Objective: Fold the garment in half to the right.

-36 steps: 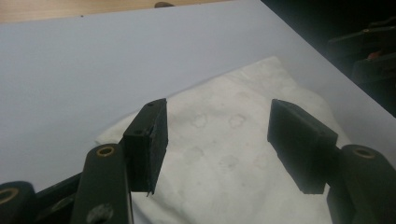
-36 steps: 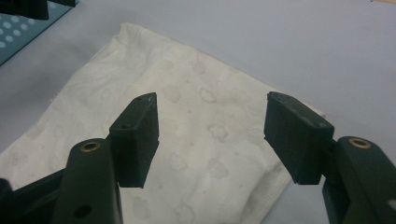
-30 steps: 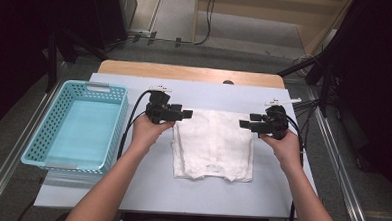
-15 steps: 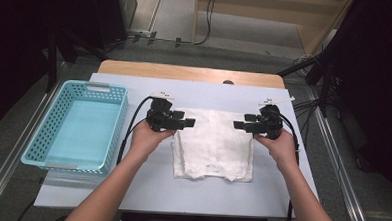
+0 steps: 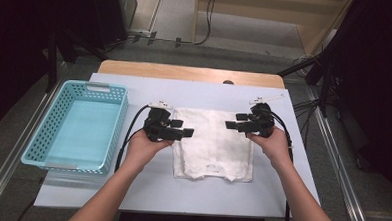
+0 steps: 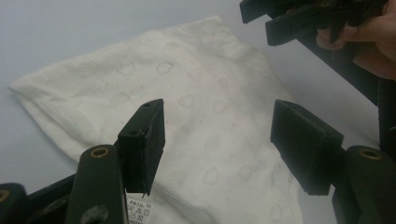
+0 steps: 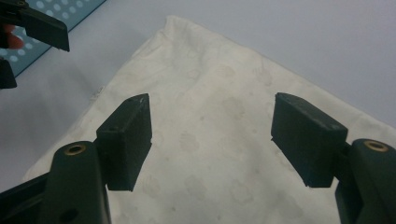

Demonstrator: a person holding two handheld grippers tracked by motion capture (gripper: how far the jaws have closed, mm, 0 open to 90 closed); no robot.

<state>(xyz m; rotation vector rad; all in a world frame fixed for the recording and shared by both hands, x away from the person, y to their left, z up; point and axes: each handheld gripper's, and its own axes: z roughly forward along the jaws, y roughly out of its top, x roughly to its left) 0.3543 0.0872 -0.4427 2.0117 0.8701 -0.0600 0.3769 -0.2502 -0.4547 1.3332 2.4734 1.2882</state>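
A white folded garment (image 5: 212, 144) with a faint flower pattern lies flat in the middle of the pale table (image 5: 280, 194). My left gripper (image 5: 183, 129) is over its left edge and points right, jaws open with nothing between them. My right gripper (image 5: 235, 120) is over its upper right part and points left, also open and empty. In the left gripper view the open gripper (image 6: 219, 126) hovers over the garment (image 6: 187, 79), with a care label (image 6: 138, 210) near the bottom. In the right gripper view the open gripper (image 7: 212, 121) frames the garment (image 7: 219, 79).
A light blue plastic basket (image 5: 114, 127) stands empty at the table's left, its corner also in the right gripper view (image 7: 70, 9). The wooden table edge (image 5: 185, 72) runs along the far side. Cables trail from both grippers toward the person.
Both hands have shifted over the garment. The left gripper came toward the near side along the left edge, and the right gripper moved left over the cloth. Both stayed open.
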